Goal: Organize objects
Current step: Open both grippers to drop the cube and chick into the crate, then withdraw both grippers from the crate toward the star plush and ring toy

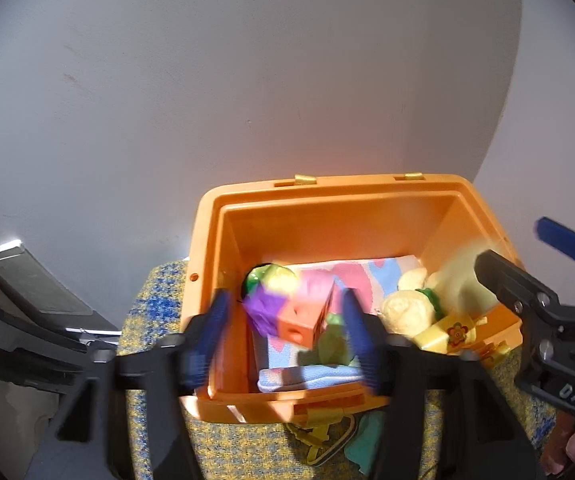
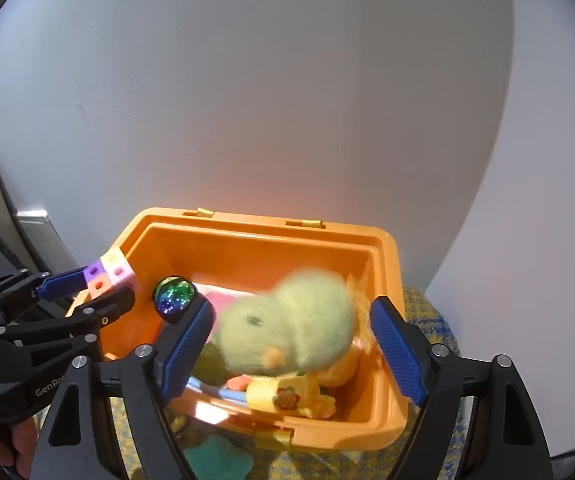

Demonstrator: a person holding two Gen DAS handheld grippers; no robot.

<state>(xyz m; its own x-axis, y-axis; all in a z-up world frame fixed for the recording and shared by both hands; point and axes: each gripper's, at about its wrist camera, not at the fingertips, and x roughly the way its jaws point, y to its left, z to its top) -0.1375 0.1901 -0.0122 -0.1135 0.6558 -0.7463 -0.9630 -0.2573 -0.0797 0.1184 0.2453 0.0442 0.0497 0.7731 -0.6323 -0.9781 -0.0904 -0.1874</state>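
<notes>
An open orange bin (image 1: 327, 188) (image 2: 247, 224) stands against the wall. My left gripper (image 1: 284, 298) (image 2: 107, 285) hangs over its left end, jaws apart. A blurred cluster of purple, pink and orange cubes (image 1: 287, 312) (image 2: 107, 270) sits between the pads, with gaps on both sides in the left wrist view. My right gripper (image 2: 291, 306) (image 1: 513, 242) is open over the right end. A blurred yellow-green plush duck (image 2: 287, 328) is between its pads, apart from both. In the bin lie a pastel cloth (image 1: 351, 276), a shiny ball (image 2: 173, 294) and a yellow flower block (image 1: 447, 332) (image 2: 279, 398).
The bin rests on a yellow-and-blue woven surface (image 1: 155, 320). A teal shape (image 2: 215, 460) and a yellow clasp-like piece (image 1: 315, 436) lie in front of the bin. A pale wall (image 1: 247, 80) rises right behind it. Dark equipment (image 1: 39, 288) stands at the left.
</notes>
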